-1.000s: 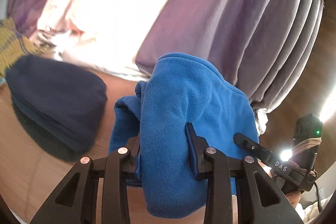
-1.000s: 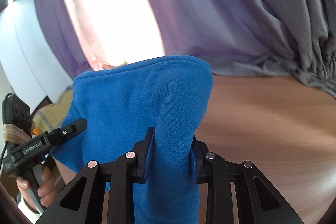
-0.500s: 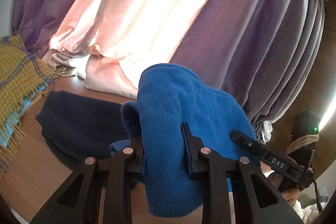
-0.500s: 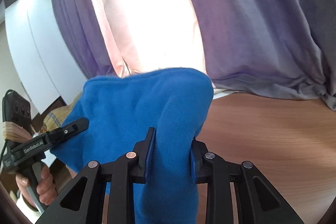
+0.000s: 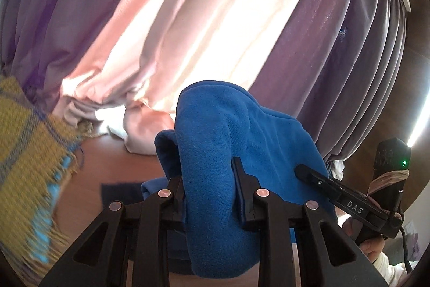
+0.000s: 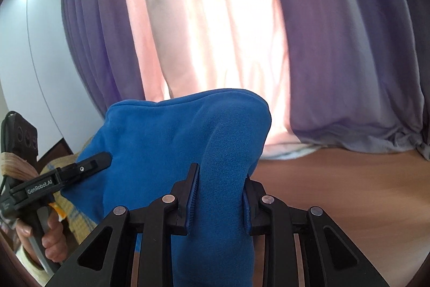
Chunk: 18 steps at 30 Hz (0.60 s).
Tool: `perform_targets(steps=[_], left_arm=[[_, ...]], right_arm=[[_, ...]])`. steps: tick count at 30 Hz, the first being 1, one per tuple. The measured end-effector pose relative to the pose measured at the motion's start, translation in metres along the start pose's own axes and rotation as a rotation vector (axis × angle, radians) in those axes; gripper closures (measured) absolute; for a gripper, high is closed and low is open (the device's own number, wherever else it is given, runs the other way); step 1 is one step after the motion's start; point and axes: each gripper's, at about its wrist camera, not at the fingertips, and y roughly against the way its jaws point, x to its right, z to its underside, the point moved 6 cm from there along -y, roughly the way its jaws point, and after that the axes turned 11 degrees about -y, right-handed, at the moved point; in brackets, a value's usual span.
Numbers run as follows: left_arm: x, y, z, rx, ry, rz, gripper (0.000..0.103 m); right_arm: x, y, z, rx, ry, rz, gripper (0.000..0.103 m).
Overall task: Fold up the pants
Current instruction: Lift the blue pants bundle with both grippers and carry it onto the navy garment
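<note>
Pants (image 5: 215,158) lifted off the wooden surface (image 6: 349,192), pinched in both hand-held grippers.
Left hand-held gripper (image 5: 212,195) and right hand-held gripper (image 6: 220,195) clamp bunched fleece; thick folds could slip, spoiling alignment.

The left gripper (image 5: 211,195) is clamped on a thick fold of blue pants (image 5: 228,152); the fleece bulges up between its jaws and hangs below them, clear of the wooden surface (image 5: 118,166). Its jaws have just been closing on that fold. At the right, the right gripper (image 5: 303,170) bites the same cloth, a hand (image 5: 372,249) on its handle. A yellow plaid blanket (image 5: 29,152), blurred, lies at the surface's left edge. A dark garment (image 5: 121,191) shows under the pants. Purple and pink curtains (image 5: 188,18) hang behind.
</note>
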Motion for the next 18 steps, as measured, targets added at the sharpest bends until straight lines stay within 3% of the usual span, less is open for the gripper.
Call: perform_targets(steps=[4, 10, 15, 18], left_arm=[[-0.031, -0.006, -0.002, -0.046, -0.022, -0.002, 0.077], [-0.066, -0.038, 0.02, -0.105, -0.012, 0.012, 0.077], [-0.079, -0.066, 0.043, -0.149, 0.041, 0.035, 0.077], [-0.08, -0.073, 0.052, -0.174, 0.016, 0.035, 0.076]], right_arm=[[-0.014, -0.026, 0.003, -0.028, -0.029, 0.002, 0.075], [-0.014, -0.074, 0.017, -0.12, -0.058, 0.026, 0.075], [0.0, -0.105, 0.034, -0.171, -0.06, 0.054, 0.075], [0.007, -0.115, 0.041, -0.204, -0.064, 0.082, 0.075]])
